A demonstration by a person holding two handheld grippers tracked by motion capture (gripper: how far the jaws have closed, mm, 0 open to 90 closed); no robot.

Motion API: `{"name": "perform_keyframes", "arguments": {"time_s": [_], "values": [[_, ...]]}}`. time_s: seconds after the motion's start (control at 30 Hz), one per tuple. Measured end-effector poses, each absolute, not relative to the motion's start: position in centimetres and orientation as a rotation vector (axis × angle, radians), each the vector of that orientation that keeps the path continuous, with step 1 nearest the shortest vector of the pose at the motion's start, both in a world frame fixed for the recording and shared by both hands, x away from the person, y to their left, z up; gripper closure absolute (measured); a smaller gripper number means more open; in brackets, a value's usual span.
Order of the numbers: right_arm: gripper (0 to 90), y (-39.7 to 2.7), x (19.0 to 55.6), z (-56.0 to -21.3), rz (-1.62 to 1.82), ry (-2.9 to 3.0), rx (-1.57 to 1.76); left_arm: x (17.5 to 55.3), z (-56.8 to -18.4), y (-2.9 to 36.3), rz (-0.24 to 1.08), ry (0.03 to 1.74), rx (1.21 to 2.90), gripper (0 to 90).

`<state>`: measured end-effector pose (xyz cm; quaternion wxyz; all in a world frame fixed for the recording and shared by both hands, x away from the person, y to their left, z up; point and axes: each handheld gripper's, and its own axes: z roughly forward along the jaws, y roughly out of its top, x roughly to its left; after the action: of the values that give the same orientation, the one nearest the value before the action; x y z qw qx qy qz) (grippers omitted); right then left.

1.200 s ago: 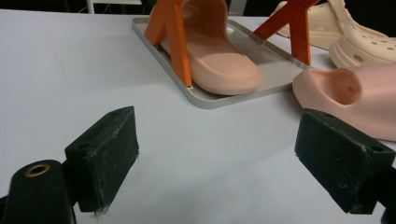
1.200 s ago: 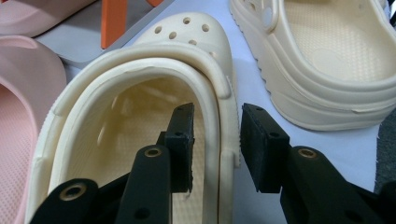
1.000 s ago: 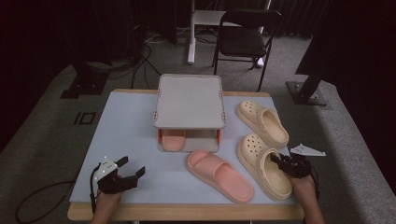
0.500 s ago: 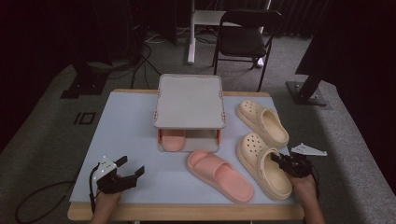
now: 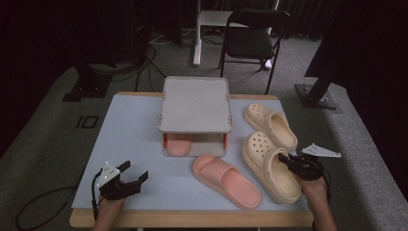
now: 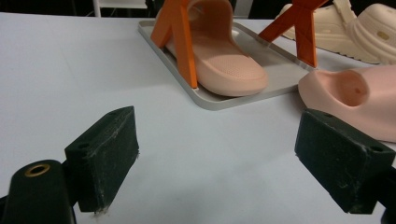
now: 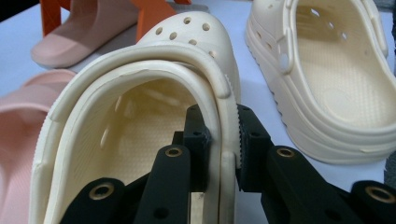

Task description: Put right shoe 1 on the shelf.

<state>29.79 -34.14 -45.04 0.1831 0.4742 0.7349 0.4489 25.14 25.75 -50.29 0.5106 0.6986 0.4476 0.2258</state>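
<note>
your left gripper [image 5: 129,179] rests low over the near left part of the table [image 5: 130,125], its fingers [image 6: 103,154] spread wide with nothing between them, only bare table surface beneath. ahead of it, in the left gripper view, a pink slide [image 6: 219,56] lies on the lower tray of the grey rack [image 5: 195,103], between the rack's orange legs [image 6: 180,39]. in the high view that rack stands at the middle of the table, toward the far edge. just in front of the rack a second pink slide [image 5: 226,180] lies on the table, angled toward the near right. beside it to the right is the cream clog [image 5: 269,166] you are working on, at the near right of the table, with its side touching or nearly touching the slide. your right gripper [image 5: 294,162] has its fingers [image 7: 198,135] clamped on the clog's heel-side rim and strap, one inside the shoe and one outside. farther back on the right, the other cream clog [image 5: 269,125] sits apart on the table.
</note>
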Motion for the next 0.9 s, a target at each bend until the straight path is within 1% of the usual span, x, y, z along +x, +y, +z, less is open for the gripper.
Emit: {"name": "perform_keyframes", "arguments": {"time_s": [0.27,0.9], "values": [[77.2,-33.9,30.2,-43.2,1.275,2.016,1.368,25.1,-50.4,25.8,0.544,1.079,1.681,13.2],[77.2,-32.4,32.0,-36.3,1.304,1.897,1.374,25.0,-50.4,25.7,0.572,1.067,1.683,13.2]]}}
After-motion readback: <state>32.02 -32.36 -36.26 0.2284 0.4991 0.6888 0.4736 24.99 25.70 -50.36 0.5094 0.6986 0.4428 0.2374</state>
